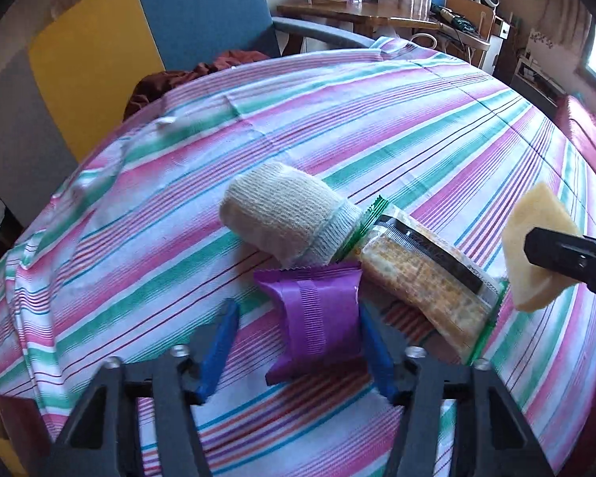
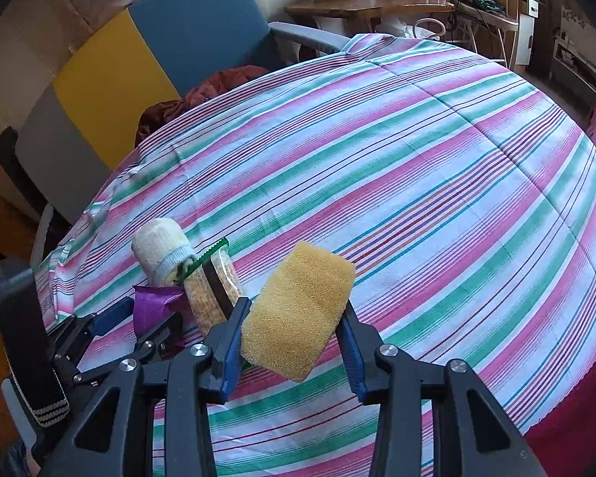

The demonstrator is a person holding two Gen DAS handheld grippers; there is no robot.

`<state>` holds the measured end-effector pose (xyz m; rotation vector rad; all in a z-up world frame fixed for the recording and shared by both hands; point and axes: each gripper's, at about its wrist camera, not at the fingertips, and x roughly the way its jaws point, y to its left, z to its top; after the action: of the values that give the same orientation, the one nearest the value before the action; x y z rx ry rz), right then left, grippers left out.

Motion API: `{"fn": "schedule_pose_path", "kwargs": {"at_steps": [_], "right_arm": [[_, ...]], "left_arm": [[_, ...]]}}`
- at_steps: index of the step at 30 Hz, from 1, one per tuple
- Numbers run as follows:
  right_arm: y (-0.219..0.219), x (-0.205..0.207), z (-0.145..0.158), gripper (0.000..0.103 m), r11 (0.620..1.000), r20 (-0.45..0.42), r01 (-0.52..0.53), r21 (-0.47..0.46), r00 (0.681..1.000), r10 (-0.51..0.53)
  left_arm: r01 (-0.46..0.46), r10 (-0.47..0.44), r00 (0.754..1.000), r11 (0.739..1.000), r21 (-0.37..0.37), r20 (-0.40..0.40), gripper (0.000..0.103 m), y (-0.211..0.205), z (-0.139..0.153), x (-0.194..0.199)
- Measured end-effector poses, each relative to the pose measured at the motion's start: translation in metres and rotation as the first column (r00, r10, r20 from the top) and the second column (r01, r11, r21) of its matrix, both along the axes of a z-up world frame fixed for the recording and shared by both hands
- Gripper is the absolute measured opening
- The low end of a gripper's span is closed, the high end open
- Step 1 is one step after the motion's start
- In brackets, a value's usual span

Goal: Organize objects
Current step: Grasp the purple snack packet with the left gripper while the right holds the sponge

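striped tablecloth (image 1: 377, 127), rolled sock (image 1: 282, 214), cracker packet (image 1: 425, 278)

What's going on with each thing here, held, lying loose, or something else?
Yellow sponge: clamped in the right gripper, lifted off the striped tablecloth.
Purple packet: between the left gripper's blue fingers; contact unclear.
Rolled sock: lying loose, touching the cracker packet.
Cracker packet: lying flat, sealed.
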<state>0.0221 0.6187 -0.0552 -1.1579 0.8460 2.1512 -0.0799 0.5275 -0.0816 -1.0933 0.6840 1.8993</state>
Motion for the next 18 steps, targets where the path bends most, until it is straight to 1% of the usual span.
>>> {"fn": "schedule_pose_path", "kwargs": {"at_steps": [1,2,5,9,12,15,18], "right_arm": [[0.0,0.0,-0.001,0.042,1.0,0.003,-0.003,0.003,1.0,0.003],[-0.001,-0.001,-0.001,0.042,1.0,0.007,-0.006,0.006,1.0,0.006],[-0.002,-0.002,-0.002,0.042,1.0,0.018,-0.013,0.014,1.0,0.013],[-0.002,-0.002,-0.004,0.042,1.0,0.032,-0.012,0.024,0.999,0.011],[-0.001,-0.001,-0.004,0.042,0.999,0.045,-0.008,0.038,0.999,0.006],[-0.001,-0.003,-0.006,0.042,0.999,0.064,-0.008,0.048,0.998,0.005],[-0.001,-0.004,-0.009,0.042,0.998,0.086,-0.014,0.061,0.996,0.009]], "left_arm": [[-0.003,0.003,1.0,1.0,-0.003,0.029,0.035,0.0,-0.003,-0.002],[-0.014,0.013,0.999,1.0,0.008,0.037,0.035,-0.003,-0.004,-0.003],[-0.015,0.014,0.999,1.0,0.025,0.045,0.034,-0.016,-0.001,0.002],[-0.034,0.032,0.998,0.998,0.047,0.045,0.034,-0.043,0.011,0.014],[-0.059,0.056,0.997,0.996,0.068,0.044,0.034,-0.068,0.022,0.024],[-0.093,0.087,0.994,0.99,0.103,0.064,0.034,-0.095,0.036,0.031],[-0.124,0.117,0.991,0.983,0.133,0.056,0.034,-0.121,0.05,0.036]]}}
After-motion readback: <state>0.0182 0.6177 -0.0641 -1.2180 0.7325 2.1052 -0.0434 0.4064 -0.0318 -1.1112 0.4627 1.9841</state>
